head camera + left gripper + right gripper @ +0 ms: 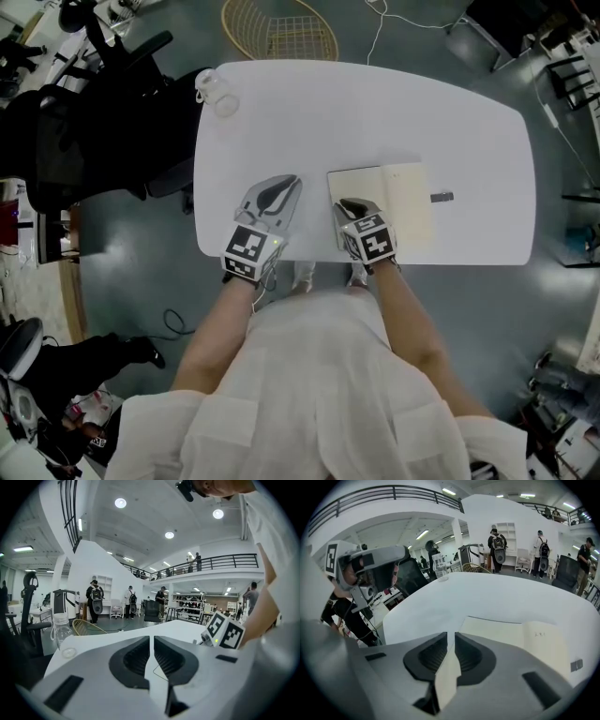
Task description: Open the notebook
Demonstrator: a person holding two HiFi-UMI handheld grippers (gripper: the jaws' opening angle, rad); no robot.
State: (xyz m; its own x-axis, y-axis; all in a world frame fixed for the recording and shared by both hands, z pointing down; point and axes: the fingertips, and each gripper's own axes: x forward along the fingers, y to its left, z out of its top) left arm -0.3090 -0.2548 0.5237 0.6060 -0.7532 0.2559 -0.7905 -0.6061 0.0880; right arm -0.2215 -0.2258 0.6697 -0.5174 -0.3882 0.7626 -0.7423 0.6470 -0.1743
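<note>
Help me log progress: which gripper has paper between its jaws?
The right gripper: a notebook page sits between its jaws. The left gripper has only bare table before it.

On the white rounded table (375, 112), a cream paper notebook (389, 202) lies near the front edge, a clear plastic bottle (217, 94) at the far-left corner.

**A big open lab or workshop hall**

From where I stand this is a tall white hall with round ceiling lights (120, 502) and a railed balcony (225, 562) where people walk. Down on the grey floor (525, 309), people with backpacks (496, 543) stand by open shelves (508, 531). Nearby are office chairs (112, 122) and white tables (375, 112). The far benches (192, 606) look loaded with gear, perhaps electronics, but they are too small to tell.
</note>
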